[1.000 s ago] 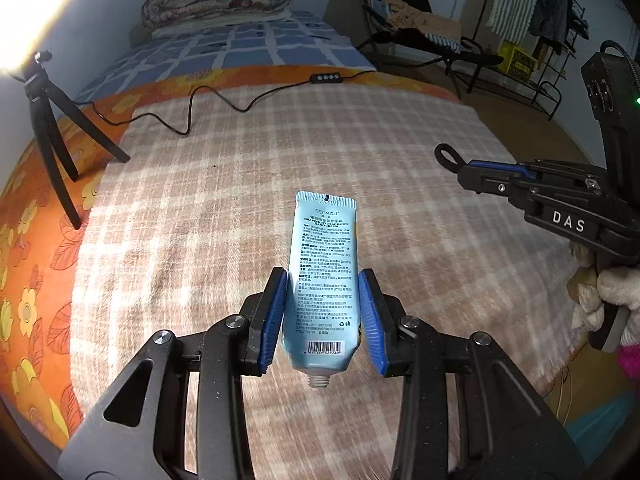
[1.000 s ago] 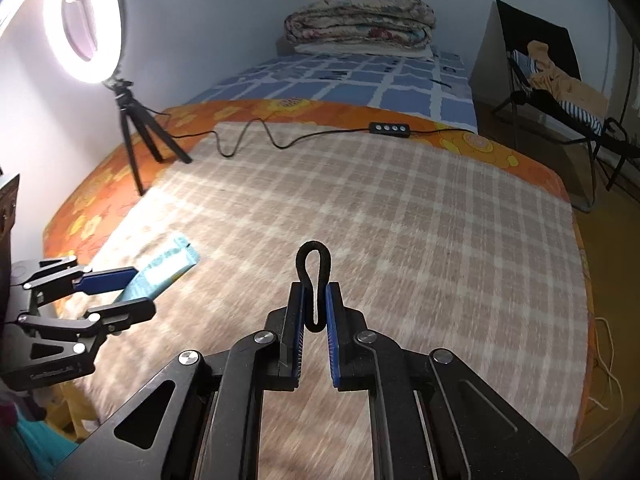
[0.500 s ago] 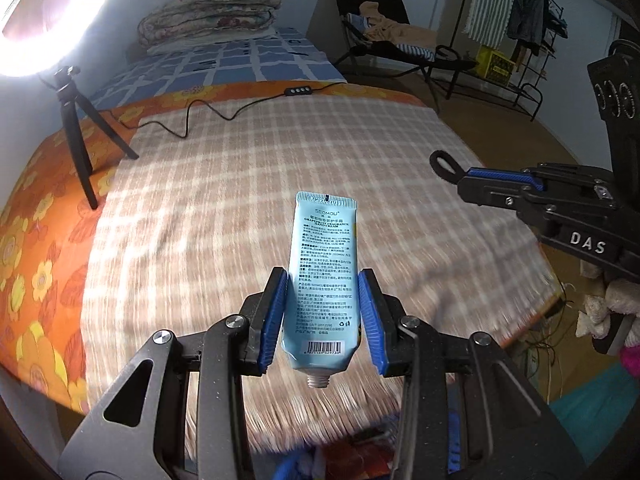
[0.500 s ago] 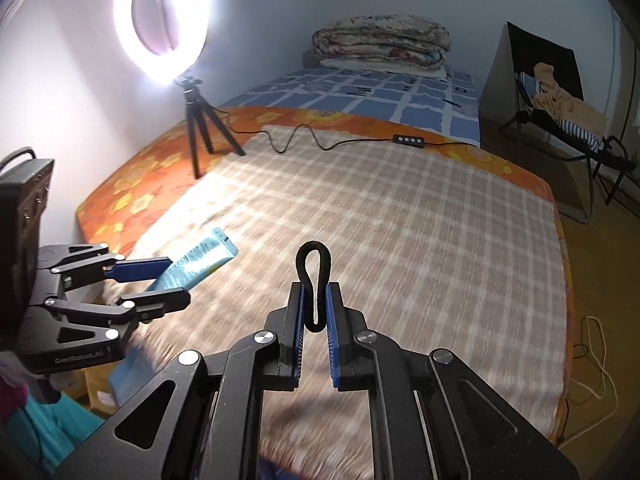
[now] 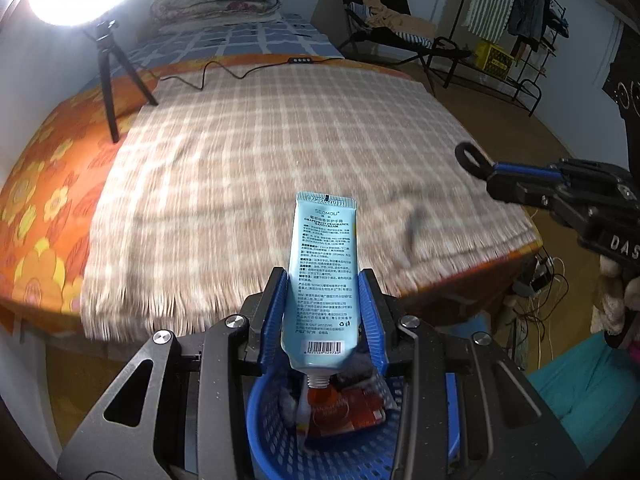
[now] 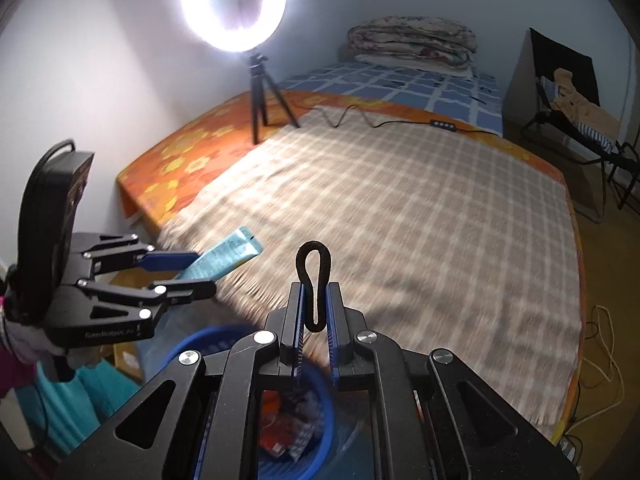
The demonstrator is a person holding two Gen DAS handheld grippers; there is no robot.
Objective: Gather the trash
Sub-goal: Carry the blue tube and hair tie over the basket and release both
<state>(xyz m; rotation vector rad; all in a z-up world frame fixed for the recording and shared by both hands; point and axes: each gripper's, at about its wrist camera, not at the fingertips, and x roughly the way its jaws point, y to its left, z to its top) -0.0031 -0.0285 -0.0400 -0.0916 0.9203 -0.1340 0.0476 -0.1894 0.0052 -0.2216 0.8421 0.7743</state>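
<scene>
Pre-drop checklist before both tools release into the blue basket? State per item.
1. Left tool shut on hand cream tube: ok.
2. Right tool shut on black loop: ok.
3. Tube cap end above blue basket: ok.
4. Loop above basket: cannot tell, the tool blocks the view.
5. Room left in basket, trash already inside: ok.
6. Tools clear of each other: ok.

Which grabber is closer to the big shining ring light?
Left. The left gripper, shut on the blue tube, sits on the ring light side of the bed. The right gripper, pinching a black loop, is farther over.
</scene>
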